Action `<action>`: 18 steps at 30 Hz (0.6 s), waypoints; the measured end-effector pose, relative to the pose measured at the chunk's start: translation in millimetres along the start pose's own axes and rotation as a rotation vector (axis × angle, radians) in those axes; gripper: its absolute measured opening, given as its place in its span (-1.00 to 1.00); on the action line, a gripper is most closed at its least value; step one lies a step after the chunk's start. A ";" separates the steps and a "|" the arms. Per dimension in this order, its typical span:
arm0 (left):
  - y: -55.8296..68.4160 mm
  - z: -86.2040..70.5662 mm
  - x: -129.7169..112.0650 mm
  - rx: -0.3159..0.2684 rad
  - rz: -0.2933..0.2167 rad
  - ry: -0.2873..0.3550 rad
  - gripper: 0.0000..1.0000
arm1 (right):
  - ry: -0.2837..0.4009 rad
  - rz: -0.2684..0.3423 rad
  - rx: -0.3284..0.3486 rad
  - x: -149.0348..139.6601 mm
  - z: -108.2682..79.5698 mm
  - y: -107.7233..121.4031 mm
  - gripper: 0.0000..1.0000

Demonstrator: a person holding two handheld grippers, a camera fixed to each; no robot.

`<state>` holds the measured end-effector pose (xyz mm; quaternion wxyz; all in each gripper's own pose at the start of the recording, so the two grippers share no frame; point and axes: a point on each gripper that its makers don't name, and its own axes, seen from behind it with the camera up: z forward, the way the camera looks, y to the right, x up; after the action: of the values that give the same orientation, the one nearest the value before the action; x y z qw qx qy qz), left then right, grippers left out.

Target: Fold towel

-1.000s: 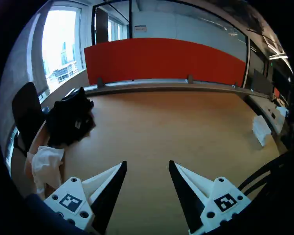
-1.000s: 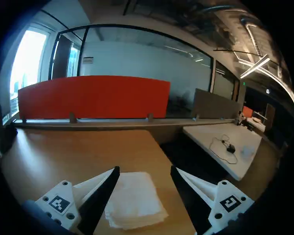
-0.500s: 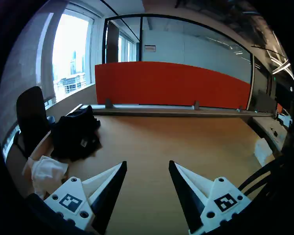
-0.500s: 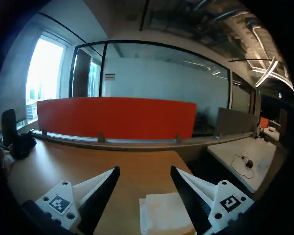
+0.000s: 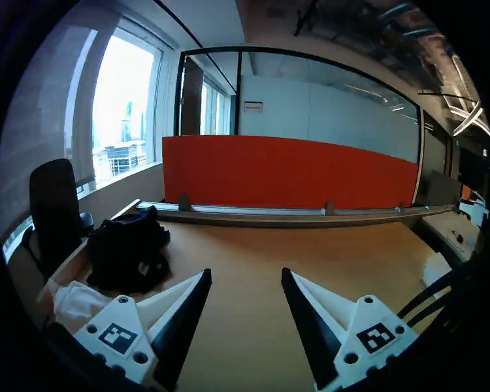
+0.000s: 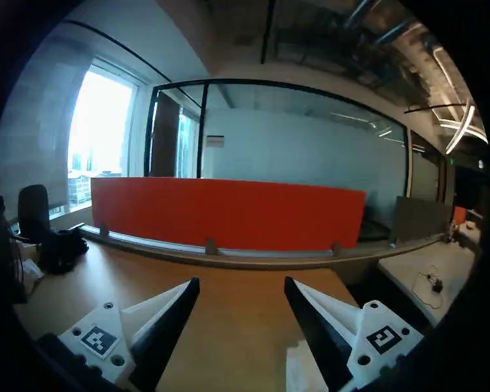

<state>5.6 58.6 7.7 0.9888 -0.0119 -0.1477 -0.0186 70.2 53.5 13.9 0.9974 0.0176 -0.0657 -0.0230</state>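
Light brown wood tabletop (image 5: 258, 261), red divider (image 5: 284, 173) along its far edge. At the left edge a black bag (image 5: 127, 258) and white cloth (image 5: 75, 306); white towel (image 6: 300, 369) at the right edge. Left hand-held gripper (image 5: 245, 274) and right hand-held gripper (image 6: 242, 282): white, black inner faces, black-and-white square markers

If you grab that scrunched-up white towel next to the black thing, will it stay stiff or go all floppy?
Probably floppy: the white towel lies crumpled in soft folds, so it would likely droop from wherever it gets pinched. It looks thin, so it is probably light for its size. On the wooden table a push would more likely bunch it up than roll or tip it.
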 end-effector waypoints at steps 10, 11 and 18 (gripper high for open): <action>-2.7 1.6 10.3 0.010 0.001 0.032 0.57 | 0.034 0.037 0.027 14.4 4.0 -41.5 1.00; -3.1 1.8 10.5 0.009 0.001 0.033 0.57 | 0.034 0.039 0.028 14.0 4.0 -43.4 1.00; -8.1 -0.7 18.7 0.022 0.017 0.058 0.57 | 0.046 0.036 0.010 22.2 3.2 -44.2 1.00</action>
<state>23.3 49.8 12.7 0.9929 -0.0019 -0.1189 -0.0087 89.7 8.2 18.3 0.9988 0.0221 -0.0432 -0.0041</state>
